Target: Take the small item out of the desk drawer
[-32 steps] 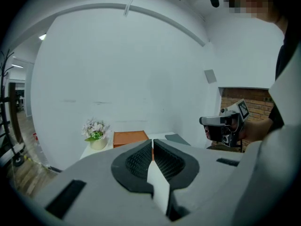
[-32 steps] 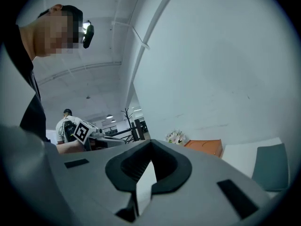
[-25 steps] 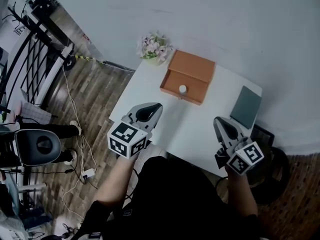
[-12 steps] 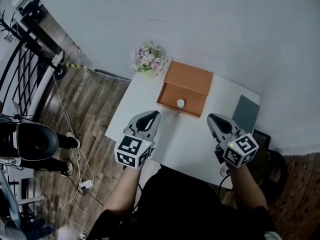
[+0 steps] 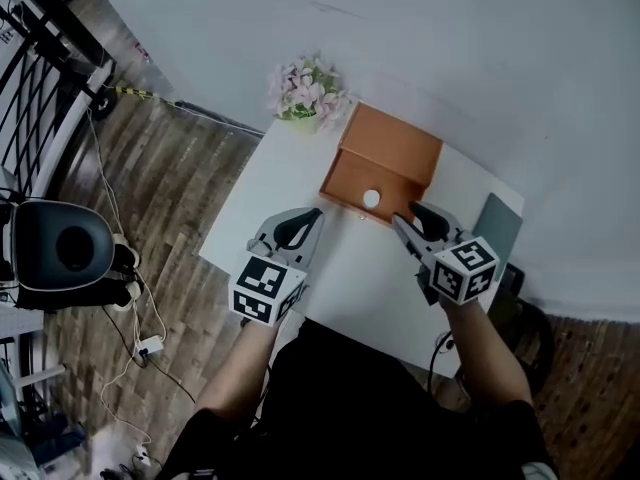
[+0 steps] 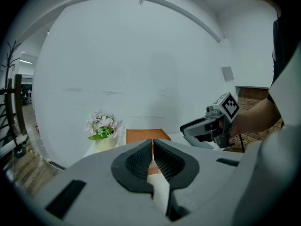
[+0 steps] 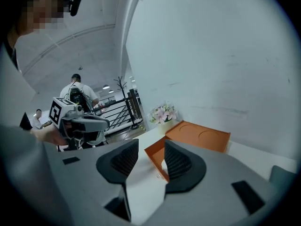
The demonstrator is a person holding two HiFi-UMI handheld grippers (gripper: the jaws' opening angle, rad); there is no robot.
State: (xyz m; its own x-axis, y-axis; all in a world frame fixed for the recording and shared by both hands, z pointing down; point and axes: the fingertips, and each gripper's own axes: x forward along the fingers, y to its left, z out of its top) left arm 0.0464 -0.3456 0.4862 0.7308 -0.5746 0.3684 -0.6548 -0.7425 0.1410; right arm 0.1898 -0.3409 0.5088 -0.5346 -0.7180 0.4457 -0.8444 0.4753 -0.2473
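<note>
An orange drawer box (image 5: pixel 385 163) stands at the back of the white desk (image 5: pixel 285 183), with a round white knob (image 5: pixel 371 199) on its front. The drawer's inside and any small item are hidden. My right gripper (image 5: pixel 405 218) hovers just in front of the knob, slightly to its right. Its jaws are opening and nothing is between them; in the right gripper view (image 7: pixel 150 147) the orange box (image 7: pixel 200 135) lies right ahead. My left gripper (image 5: pixel 305 220) hangs over the desk's front left, shut and empty, as the left gripper view (image 6: pixel 152 142) also shows.
A pot of pink flowers (image 5: pixel 308 93) sits at the desk's back left corner, beside the box. A grey-green notebook (image 5: pixel 497 226) lies at the right edge. A railing and people (image 7: pixel 77 91) are in the background of the right gripper view. Wooden floor with cables (image 5: pixel 130 298) lies left.
My right gripper has moved forward and left, from the desk's front right to just before the knob, and its jaws have parted. The left gripper has stayed near the front left.
</note>
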